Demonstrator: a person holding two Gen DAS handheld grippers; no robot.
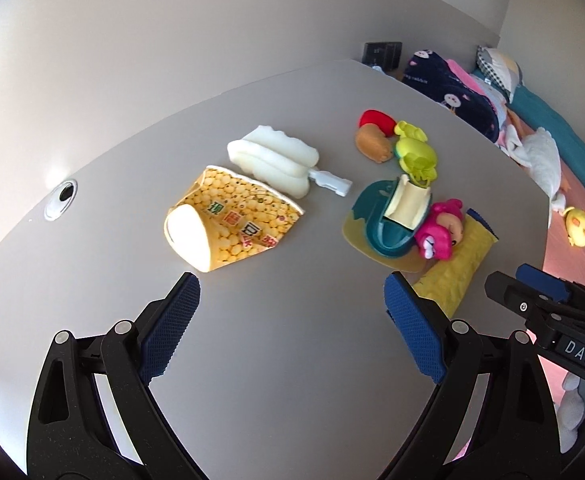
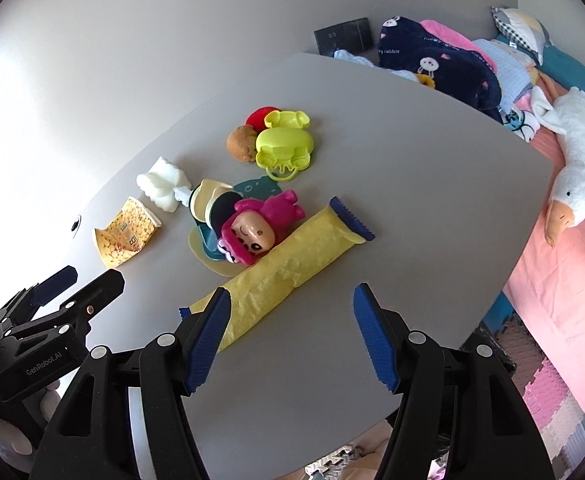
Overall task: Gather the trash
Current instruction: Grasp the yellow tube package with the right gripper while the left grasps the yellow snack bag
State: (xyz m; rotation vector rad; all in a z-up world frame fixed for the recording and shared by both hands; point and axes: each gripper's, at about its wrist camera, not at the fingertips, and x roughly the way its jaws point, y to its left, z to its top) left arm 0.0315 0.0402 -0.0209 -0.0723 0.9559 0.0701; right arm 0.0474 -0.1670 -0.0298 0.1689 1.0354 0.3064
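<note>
Nothing gripped yet; judged to be the opening step, picking a first piece of trash.

Left to right across the grey bench [image 1: 292,360]:

- Left tongs [image 1: 292,304]: spread wide, empty, hanging above bare bench just short of the crushed paper cup [image 1: 228,224].
- Crushed paper cup: yellow bean print, flattened on its side, nearest the left tongs. Probably trash.
- White sponge brush [image 1: 276,160]: just behind the cup, lying flat, handle pointing right. Trash or tool, cannot tell.
- Toy heap in the middle: teal toy [image 1: 380,216], pink doll [image 2: 252,228], lime toy [image 2: 284,144], brown ball [image 2: 242,142], a red piece behind. Likely not trash.
- Yellow wrapper [image 2: 292,264]: long, crinkled, blue serrated ends, one edge against the doll.
- Right tongs [image 2: 288,304]: spread wide, empty, above the wrapper's near end, the left pad overlapping it in view.

Next move, as a guess: lower the right tongs astride the wrapper's near end, close on the thin film, lift clear without dragging the doll. Alternatively, push the left tongs forward to the cup. No bin in sight.
</note>
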